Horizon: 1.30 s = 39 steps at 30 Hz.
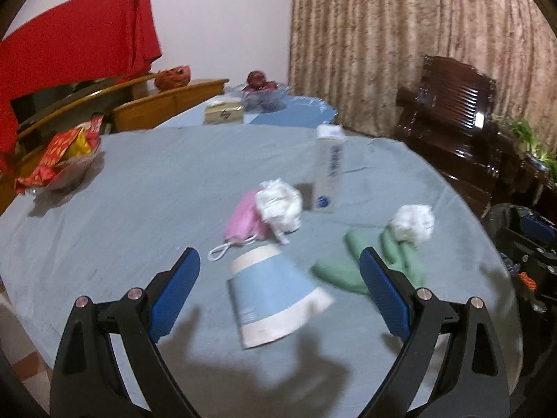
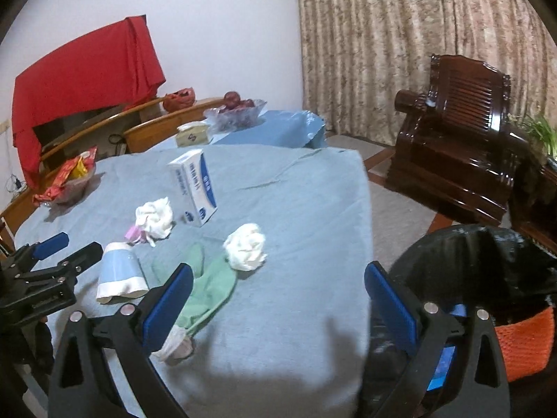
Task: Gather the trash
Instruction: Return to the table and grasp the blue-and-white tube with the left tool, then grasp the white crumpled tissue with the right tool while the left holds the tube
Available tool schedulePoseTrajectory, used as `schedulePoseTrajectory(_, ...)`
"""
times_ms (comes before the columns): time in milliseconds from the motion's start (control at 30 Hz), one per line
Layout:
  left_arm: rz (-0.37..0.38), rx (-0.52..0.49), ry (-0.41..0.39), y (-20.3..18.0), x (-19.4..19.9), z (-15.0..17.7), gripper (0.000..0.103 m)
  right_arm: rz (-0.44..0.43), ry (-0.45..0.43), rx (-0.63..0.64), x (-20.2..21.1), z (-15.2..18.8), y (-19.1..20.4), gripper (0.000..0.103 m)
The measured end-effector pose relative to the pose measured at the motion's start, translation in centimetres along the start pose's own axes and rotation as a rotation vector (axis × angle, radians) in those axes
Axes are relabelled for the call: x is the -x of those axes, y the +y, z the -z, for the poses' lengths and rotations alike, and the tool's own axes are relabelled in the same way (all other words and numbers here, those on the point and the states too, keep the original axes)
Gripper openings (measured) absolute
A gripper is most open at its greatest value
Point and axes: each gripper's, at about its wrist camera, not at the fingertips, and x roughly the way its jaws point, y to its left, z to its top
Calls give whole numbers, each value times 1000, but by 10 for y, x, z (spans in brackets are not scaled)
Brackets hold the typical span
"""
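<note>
A blue-and-white paper cup lies on its side on the grey-blue tablecloth, between the fingers of my open left gripper. Beyond it lie a pink face mask, a crumpled white tissue, a green glove, a second tissue ball and an upright white-and-blue carton. My right gripper hangs open over the table's near right edge. A small wad lies by its left finger.
A black-lined bin in an orange basket stands right of the table. A bowl of red snack packets sits at the left. A tissue box, a fruit bowl and a dark wooden armchair lie beyond.
</note>
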Motion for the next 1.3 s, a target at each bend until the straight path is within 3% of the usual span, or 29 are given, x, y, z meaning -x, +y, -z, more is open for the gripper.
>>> schedulePoseTrajectory(233, -17, 21, 67, 19, -21, 14, 85, -3, 17, 37, -16, 3, 17, 97)
schedulePoseTrajectory(633, 36, 62, 178, 21, -52, 24, 72, 0, 37, 57, -30, 2, 23, 97)
schedulePoseTrajectory(767, 84, 72, 197, 18, -56, 26, 57, -2, 40, 61, -34, 1, 23, 97)
schedulePoseTrajectory(1100, 93, 80, 135, 12, -40, 16, 28, -7, 50, 56, -43, -1, 23, 97)
schedulePoseTrajectory(1300, 87, 86, 77, 9, -30, 3, 25, -11, 54, 47, -55, -9, 25, 96)
